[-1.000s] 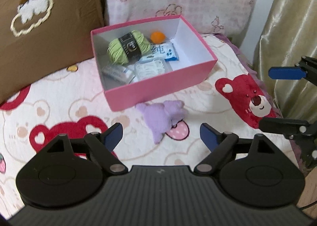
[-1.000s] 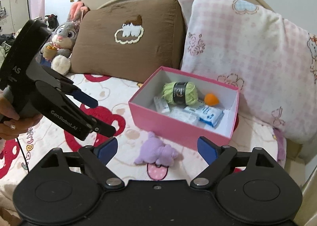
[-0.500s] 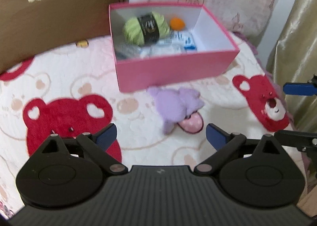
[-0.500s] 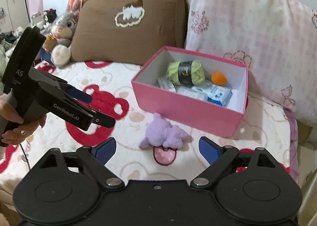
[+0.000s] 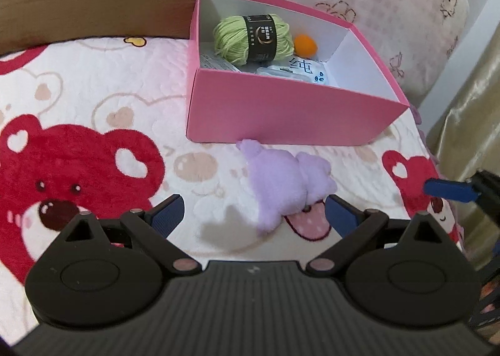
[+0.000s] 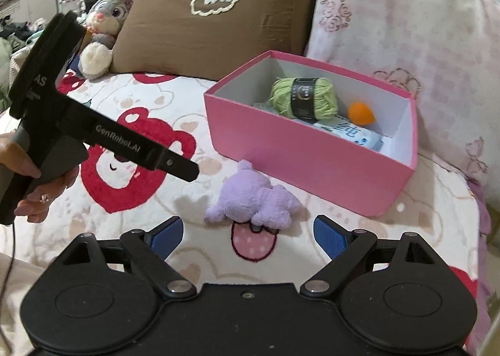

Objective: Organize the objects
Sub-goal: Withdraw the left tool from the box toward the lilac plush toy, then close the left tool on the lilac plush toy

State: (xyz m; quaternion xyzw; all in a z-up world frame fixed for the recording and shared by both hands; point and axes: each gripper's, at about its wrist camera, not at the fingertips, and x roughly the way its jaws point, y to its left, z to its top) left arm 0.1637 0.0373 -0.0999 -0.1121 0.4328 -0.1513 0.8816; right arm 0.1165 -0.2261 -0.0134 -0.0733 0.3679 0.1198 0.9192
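A purple plush toy (image 5: 284, 187) lies on the bear-print blanket just in front of a pink open box (image 5: 293, 118). Inside the box are a green yarn ball (image 5: 253, 39), a small orange ball (image 5: 304, 45) and a pack of wipes (image 5: 300, 70). My left gripper (image 5: 253, 212) hovers open low over the plush's near end, touching nothing. My right gripper (image 6: 248, 232) is also open and empty, with the plush (image 6: 253, 203) just beyond its tips. The box (image 6: 306, 156) stands behind the plush. The left gripper (image 6: 182, 168) shows at the left, held by a hand (image 6: 28, 181).
A brown pillow (image 6: 212, 18) and a pink checked pillow (image 6: 406, 28) stand behind the box. A grey rabbit plush (image 6: 103, 28) sits at the far left of the bed. A gold curtain (image 5: 468, 112) hangs past the bed's right edge.
Both grippers have sunk toward the blanket and come closer to the purple plush. The left gripper's jaws have spread wider and its view has rolled. The plush and box have not moved.
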